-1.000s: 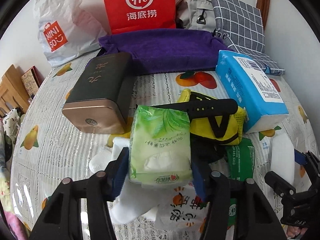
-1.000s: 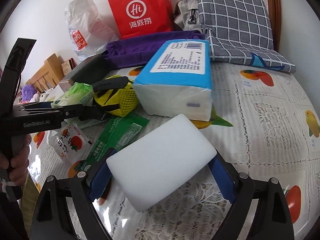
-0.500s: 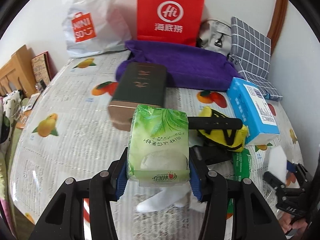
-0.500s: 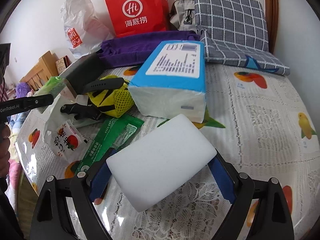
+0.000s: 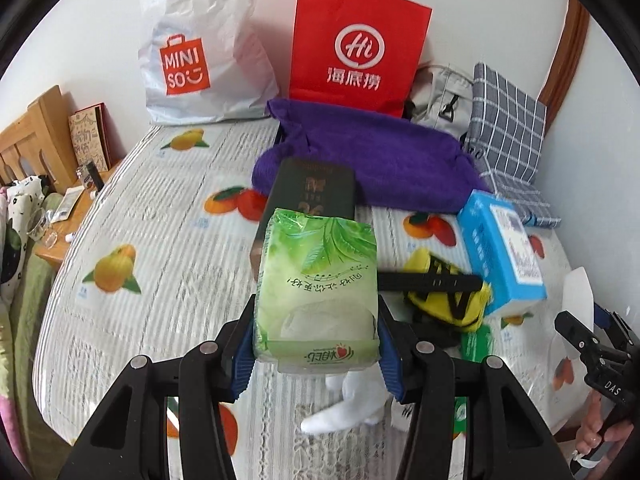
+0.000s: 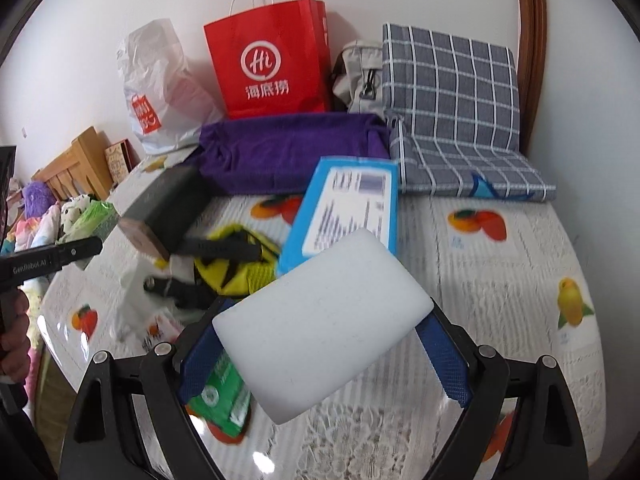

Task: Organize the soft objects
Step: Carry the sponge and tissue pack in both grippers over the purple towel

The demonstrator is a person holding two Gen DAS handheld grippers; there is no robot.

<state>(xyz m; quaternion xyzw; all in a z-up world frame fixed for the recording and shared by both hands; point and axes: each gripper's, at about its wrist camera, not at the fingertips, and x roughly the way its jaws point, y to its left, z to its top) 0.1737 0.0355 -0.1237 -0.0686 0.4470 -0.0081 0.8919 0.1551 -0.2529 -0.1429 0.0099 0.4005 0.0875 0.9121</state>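
Note:
My left gripper [image 5: 316, 354] is shut on a green tissue pack [image 5: 318, 288] and holds it above the table. My right gripper [image 6: 320, 354] is shut on a white sponge block [image 6: 322, 320], also lifted; it shows at the right edge of the left wrist view [image 5: 578, 294]. On the fruit-print tablecloth [image 5: 160, 248] lie a blue tissue pack [image 6: 348, 208], a yellow mesh bag with a black strap [image 6: 236, 258], a purple towel [image 6: 288, 152], a white sock [image 5: 348, 404] and a green packet [image 6: 222, 394].
A dark box with a copper end [image 6: 164, 208] lies left of the yellow bag. A red paper bag [image 5: 356, 48], a white MINISO bag [image 5: 200, 48], a grey pouch [image 6: 360, 76] and a checked cushion [image 6: 452, 96] stand along the back wall. Wooden furniture [image 5: 36, 136] is at the left.
Both grippers have risen and pulled back from the table with their loads. The green tissue pack and the sponge are higher, and more of the back wall shows.

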